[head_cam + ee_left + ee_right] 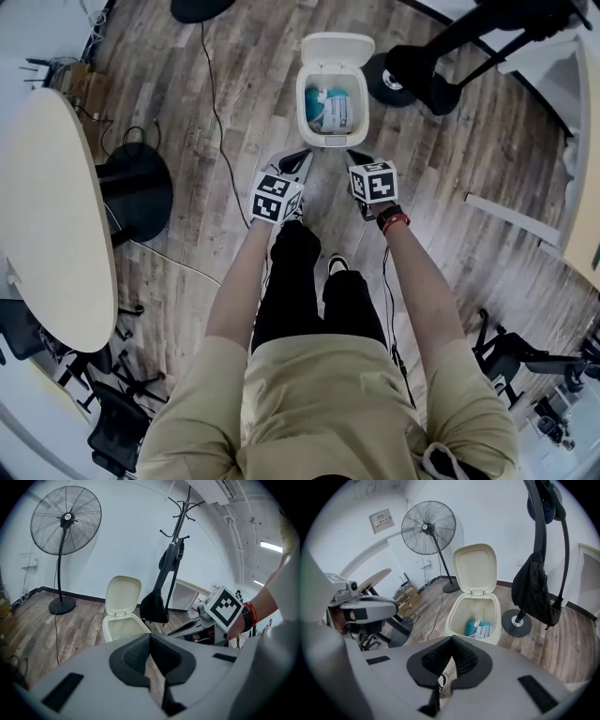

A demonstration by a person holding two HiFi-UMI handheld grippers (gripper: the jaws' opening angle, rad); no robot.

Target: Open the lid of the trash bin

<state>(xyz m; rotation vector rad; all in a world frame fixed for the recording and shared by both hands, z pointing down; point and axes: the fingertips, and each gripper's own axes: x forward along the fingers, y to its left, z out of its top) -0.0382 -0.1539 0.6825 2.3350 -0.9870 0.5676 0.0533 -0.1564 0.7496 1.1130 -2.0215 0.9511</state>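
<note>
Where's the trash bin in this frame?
Head view, top centre: the trash bin stands lid-up on the wood floor, left of the coat stand base.

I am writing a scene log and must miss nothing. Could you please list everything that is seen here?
bin: one, cream, on the floor ahead of the person, lid up
trash: some, teal and white, inside the bin
fan: one, black, standing left of the bin
coat rack: one, black, right of the bin
bag: one, black, hanging on the coat rack
table: one, beige, at the person's left
floor: brown wood
wristband: one, red, on the right wrist
left claw: one, grey, shut, empty
right claw: one, grey, shut, empty
</note>
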